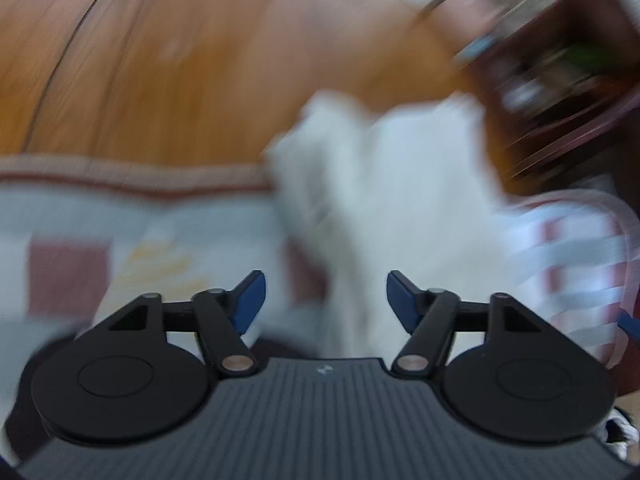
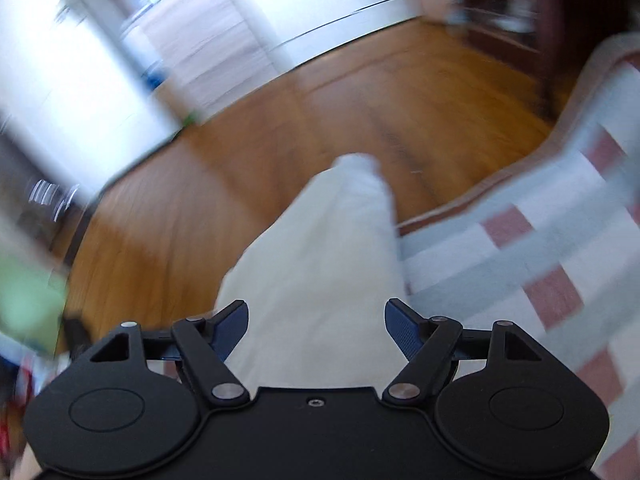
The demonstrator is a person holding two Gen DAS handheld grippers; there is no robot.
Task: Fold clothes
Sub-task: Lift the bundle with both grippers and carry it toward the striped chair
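Over the checked bedspread (image 2: 520, 248), both tongs, left (image 1: 326, 300) and right (image 2: 316, 330), gape wide around a soft, limp white garment (image 2: 320, 256), best pinched at its hem.

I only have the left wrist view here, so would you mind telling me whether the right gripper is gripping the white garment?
Observer: No. The right gripper stands open, and the white garment lies between its blue pads without being pinched.
Operator: Thank you. Where does the cloth run from there?
Observer: It stretches forward over the wooden floor, its far end past the edge of the checked bedspread.
Operator: Is anything to the left of it?
Observer: Something green, too blurred to identify.
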